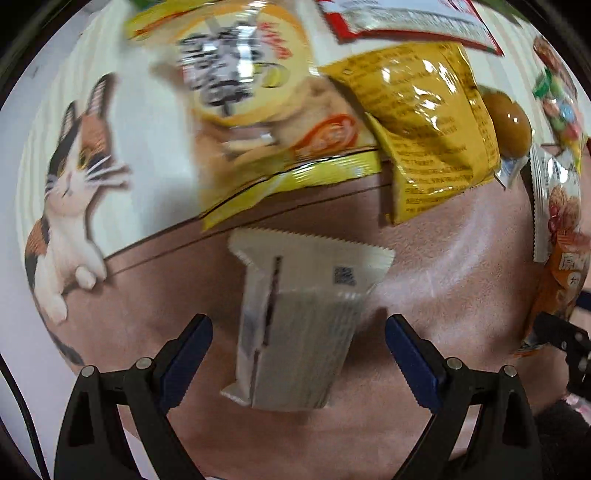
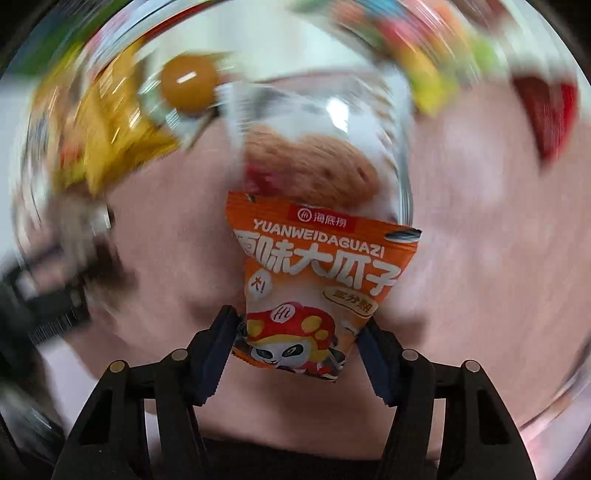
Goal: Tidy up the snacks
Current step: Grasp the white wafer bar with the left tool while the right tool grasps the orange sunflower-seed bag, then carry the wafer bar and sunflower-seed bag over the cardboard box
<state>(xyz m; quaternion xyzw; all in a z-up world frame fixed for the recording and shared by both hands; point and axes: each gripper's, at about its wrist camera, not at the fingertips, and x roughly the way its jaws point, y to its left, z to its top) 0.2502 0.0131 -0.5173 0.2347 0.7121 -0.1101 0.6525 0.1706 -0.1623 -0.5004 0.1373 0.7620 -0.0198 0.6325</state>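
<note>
In the left wrist view my left gripper [image 1: 298, 332] is open. A white snack packet [image 1: 295, 325] lies between its blue-padded fingers on the pink mat [image 1: 443, 266], touching neither. In the right wrist view my right gripper [image 2: 297, 332] is shut on an orange sunflower-seed packet [image 2: 314, 273] and holds it above the mat. The same orange packet shows at the right edge of the left wrist view [image 1: 565, 266].
Beyond the white packet lie a large yellow chip bag [image 1: 258, 103], a yellow packet [image 1: 432, 122], a brown wrapped ball [image 1: 508, 122], a red-and-white packet [image 1: 406, 18] and a colourful candy bag [image 1: 561, 107]. A cat picture [image 1: 70, 177] is on the mat's left. The right wrist view is motion-blurred.
</note>
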